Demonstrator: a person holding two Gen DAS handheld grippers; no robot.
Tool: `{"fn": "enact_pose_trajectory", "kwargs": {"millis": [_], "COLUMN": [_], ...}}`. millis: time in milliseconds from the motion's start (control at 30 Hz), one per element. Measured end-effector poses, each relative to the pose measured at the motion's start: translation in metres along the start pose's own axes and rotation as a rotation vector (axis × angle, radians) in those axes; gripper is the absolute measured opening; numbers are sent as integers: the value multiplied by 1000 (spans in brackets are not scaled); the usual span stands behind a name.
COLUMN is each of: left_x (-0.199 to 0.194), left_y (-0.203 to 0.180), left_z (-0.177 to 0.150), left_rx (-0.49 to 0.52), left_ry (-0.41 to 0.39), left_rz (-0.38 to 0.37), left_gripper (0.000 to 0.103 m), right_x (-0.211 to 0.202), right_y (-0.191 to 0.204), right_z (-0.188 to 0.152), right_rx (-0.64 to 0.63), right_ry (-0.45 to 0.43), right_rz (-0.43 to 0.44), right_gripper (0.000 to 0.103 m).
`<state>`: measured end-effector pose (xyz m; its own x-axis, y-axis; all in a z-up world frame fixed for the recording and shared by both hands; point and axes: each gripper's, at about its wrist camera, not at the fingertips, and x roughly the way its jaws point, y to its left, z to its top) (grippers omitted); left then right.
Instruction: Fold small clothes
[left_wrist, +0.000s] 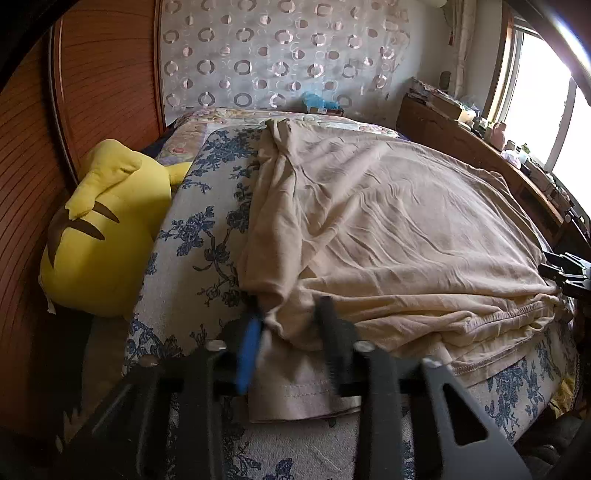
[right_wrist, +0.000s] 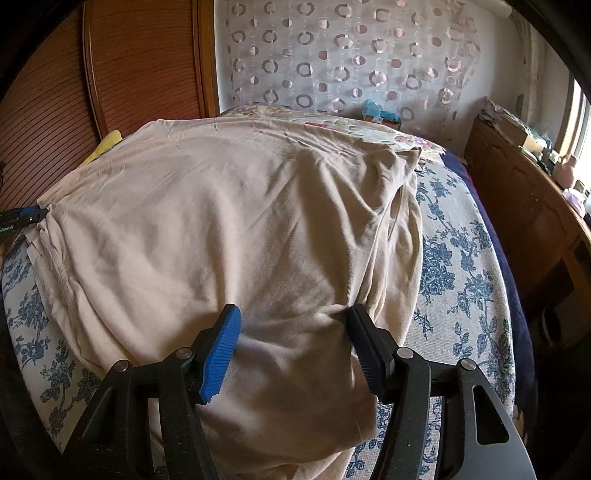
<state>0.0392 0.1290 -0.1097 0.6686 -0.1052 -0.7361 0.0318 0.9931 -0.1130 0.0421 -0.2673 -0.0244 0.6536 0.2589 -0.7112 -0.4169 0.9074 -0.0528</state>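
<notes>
Nearest the left wrist camera, the left gripper (left_wrist: 290, 314) points down at the near edge of a beige garment (left_wrist: 388, 229), its blue pad (left_wrist: 248, 354) and black pad blurred; a bunched corner of the cloth and a hemmed flap sit between them, but the blur leaves it unclear whether the pads actually pinch the fabric, though the gap is narrow. Just beyond, the garment lies spread across a white bedcover printed with blue flowers (left_wrist: 199, 236), with its folded layers stacked along the near edge. From the right wrist camera, the right gripper (right_wrist: 293, 314) hangs over the same garment (right_wrist: 229, 229) with its jaws standing well apart, the blue pad (right_wrist: 219, 354) to one side and the black pad to the other; cloth passes under and between them, yet neither pad presses on it. The tip of the left gripper shows at the far left edge of that view, touching the garment's side. To the left of the bed rests a yellow plush toy (left_wrist: 99, 229) against a reddish wooden panel (left_wrist: 110, 74). Farther back a flowered quilt (left_wrist: 207, 122) covers the head of the bed, a curtain patterned with rings (left_wrist: 266, 55) hangs behind it, and a cluttered wooden shelf (left_wrist: 461, 136) runs beneath a bright window (left_wrist: 543, 96).
</notes>
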Motion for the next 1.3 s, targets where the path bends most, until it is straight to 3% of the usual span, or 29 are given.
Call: {"fn": "enact_pose_trajectory", "kwargs": {"millis": [133,500,733,1000,1133,1300], "left_x": [-2,-48,-59,-59,-58,-62], "left_y": [-2,-35,-62,-120,-147,-165], "left_z": [2,31,56,90,100,108], "left_rx": [-1,39,92,191,240,279], "left_ry": [-6,-182,-251,-292,-292,-292], "left_rz": [-21,-90,-172,-275,-324,-345], "left_gripper": [6,5,4,4,4,4], "right_x": [0,1,1,-2,-20,-38], "right_y": [0,0,0,-7,-22,-30], "right_z": [0,0,0,-1,-2,-5], "right_rx": [0,0,0,40,113,124], "right_ry": [0,0,0,-15,-69,-96], "right_rz": [0,1,1,21,29,12], "right_gripper": [63,63,63,63,63,63]}}
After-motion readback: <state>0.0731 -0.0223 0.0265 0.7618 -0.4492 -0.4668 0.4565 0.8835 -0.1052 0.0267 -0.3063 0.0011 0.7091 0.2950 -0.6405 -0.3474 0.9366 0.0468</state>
